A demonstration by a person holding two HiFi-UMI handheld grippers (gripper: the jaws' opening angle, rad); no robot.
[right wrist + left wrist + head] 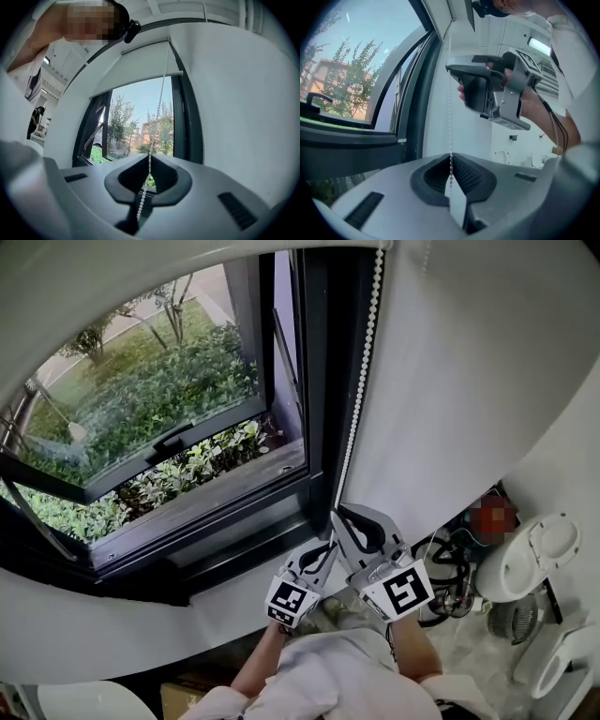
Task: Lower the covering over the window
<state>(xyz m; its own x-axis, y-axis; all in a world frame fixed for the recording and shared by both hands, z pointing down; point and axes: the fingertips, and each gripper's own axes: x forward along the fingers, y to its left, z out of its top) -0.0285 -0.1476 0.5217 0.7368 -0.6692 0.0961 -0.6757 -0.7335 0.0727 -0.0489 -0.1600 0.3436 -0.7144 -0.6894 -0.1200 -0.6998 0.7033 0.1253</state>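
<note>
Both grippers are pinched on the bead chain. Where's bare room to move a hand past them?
Bare: the white wall right of the bead chain, and the dark sill left of the left gripper. Crowded: the right gripper sits just above the left on the chain; cables clutter the lower right.

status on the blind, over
Left hand-held gripper and right hand-held gripper both shut on bead chain. Blind near top, window mostly uncovered. Nothing in the way.
</note>
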